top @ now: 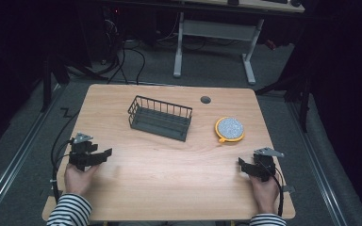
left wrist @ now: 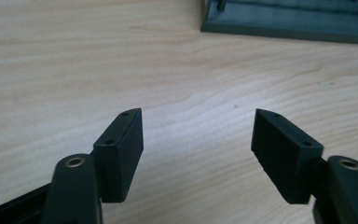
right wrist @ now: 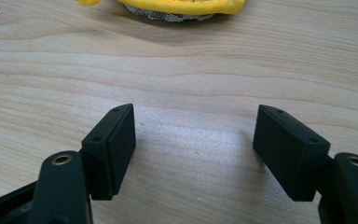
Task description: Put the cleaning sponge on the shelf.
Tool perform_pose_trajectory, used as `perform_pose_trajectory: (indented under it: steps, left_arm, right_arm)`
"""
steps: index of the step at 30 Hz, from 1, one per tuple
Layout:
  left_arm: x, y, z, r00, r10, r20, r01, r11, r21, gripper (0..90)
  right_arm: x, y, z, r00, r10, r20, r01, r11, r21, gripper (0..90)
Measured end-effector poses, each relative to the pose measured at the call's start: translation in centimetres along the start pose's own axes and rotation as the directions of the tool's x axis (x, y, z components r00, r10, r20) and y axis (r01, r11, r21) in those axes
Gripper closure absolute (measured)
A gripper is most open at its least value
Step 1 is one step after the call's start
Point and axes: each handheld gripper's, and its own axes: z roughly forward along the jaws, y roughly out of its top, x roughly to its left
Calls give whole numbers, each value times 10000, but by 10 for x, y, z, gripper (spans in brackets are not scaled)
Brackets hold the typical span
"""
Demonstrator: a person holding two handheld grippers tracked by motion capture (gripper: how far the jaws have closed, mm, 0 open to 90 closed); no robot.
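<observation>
Your right hand-held gripper (top: 249,165) sits low at the near right of the worktop (top: 169,165), jaws spread wide with nothing between them, just bare wood in the right gripper view. Your left hand-held gripper (top: 101,155) is at the near left, jaws also wide apart and empty. Straight ahead of the right one, a short way off, lies the yellow-rimmed round scrubber (top: 229,129), flat on the wood, grey speckled top up; its near edge (right wrist: 182,7) shows at the top of the right gripper view. Left of it, near but apart, stands the dark wire basket (top: 160,117), empty, set at a slight angle; its base edge (left wrist: 289,25) shows ahead of the left jaws. Likely step: reach for the scrubber. Go in with the right, keep the jaws wide, come down so they straddle the rim on two opposite sides, and close on the yellow edge, not the soft middle. It lies flat and thin, so get the tips right down to the wood or you'll slip off. Count: two hand-held grippers, one scrubber, one basket, one worktop.
</observation>
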Motion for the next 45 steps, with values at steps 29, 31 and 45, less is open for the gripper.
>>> perform_pose_trajectory:
  steps: [29,31,45]
  left_arm:
    - [-25,136,45,9975,673,200,-668,9974,-260,441]
    - [-25,144,50,9970,774,69,-772,9968,-186,443]
    - [-20,163,89,9998,206,-72,-205,9997,132,532]
  right_arm:
    - [0,0,0,10000,6,35,-6,10000,-14,301]
    - [0,0,0,10000,22,28,-22,10000,-5,301]
    - [0,0,0,10000,79,36,-79,10000,-9,316]
